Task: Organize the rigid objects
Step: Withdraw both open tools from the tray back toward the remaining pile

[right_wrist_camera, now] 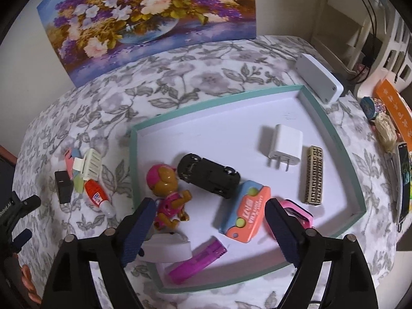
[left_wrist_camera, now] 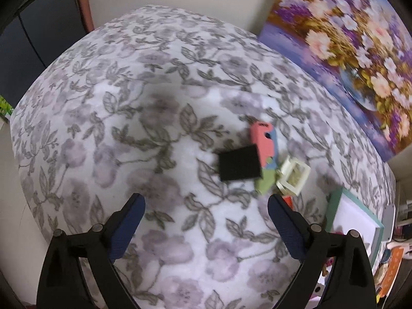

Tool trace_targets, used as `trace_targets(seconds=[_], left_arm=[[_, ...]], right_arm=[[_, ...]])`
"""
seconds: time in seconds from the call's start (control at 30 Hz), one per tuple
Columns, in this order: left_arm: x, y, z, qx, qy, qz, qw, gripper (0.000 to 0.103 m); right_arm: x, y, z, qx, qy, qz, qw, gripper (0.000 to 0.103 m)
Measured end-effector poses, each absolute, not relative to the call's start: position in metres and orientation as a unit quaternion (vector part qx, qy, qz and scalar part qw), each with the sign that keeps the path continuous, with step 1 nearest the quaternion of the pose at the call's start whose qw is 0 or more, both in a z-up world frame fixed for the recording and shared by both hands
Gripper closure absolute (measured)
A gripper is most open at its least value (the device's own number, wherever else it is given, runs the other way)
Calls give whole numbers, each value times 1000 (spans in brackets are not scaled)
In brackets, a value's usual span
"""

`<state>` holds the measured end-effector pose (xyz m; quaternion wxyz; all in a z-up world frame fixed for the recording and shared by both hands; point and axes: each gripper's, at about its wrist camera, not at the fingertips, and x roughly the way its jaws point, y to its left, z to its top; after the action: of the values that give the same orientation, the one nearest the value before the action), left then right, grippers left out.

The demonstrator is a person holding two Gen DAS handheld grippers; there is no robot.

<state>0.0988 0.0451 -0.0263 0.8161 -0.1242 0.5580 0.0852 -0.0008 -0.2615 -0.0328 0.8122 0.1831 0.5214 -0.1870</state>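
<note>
A flowered cloth (left_wrist_camera: 159,118) is seen spread under both grippers. In the left wrist view, the left gripper (left_wrist_camera: 206,206) is held with its jaws wide apart and nothing between them; only bare cloth is framed between the blue pads (left_wrist_camera: 128,229). Ahead of it and slightly to its right, a small cluster is noted on the cloth: a black block (left_wrist_camera: 238,163), a pink, blue and green flat piece (left_wrist_camera: 266,149) partly under the block, and a cream frame-like clip (left_wrist_camera: 293,176) just beside them on the right. A teal-rimmed tray (left_wrist_camera: 334,206) is glimpsed at the right of this gripper's right finger. In the right wrist view, the same cluster is seen well to the left of the right gripper, joined by a red and white glue tube (right_wrist_camera: 99,197) lying just beside the tray's left wall. The right gripper (right_wrist_camera: 209,212) is held over the near part of the tray, jaws standing apart and closed on nothing. By its left finger, a pink-capped dog figure (right_wrist_camera: 167,193) is seen lying in the tray, with a white curved piece (right_wrist_camera: 167,251) just below it. Ahead, between the fingers, a black toy car (right_wrist_camera: 208,177) is noted, touching the figure. An orange and blue box (right_wrist_camera: 246,209) and a magenta comb-like piece (right_wrist_camera: 197,261) lie between the fingers, nearer. A pink item (right_wrist_camera: 300,212) is partly hidden behind the right finger. Farther ahead to the right, a white charger plug (right_wrist_camera: 284,145) and a gold patterned bar (right_wrist_camera: 312,175) are recorded, apart from each other. A floral painting (right_wrist_camera: 146,18) is propped against the wall beyond.
</note>
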Motion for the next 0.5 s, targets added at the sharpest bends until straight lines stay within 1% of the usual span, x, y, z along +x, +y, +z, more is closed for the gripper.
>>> trace_targets(seconds=[0.3, 0.5], left_arm=[[111, 75, -17, -124, 533, 105, 830, 7], [120, 90, -23, -137, 545, 94, 822, 7]], right_arm=[[12, -236, -29, 181, 507, -160, 827, 14], [34, -205, -24, 181, 496, -130, 839, 14]])
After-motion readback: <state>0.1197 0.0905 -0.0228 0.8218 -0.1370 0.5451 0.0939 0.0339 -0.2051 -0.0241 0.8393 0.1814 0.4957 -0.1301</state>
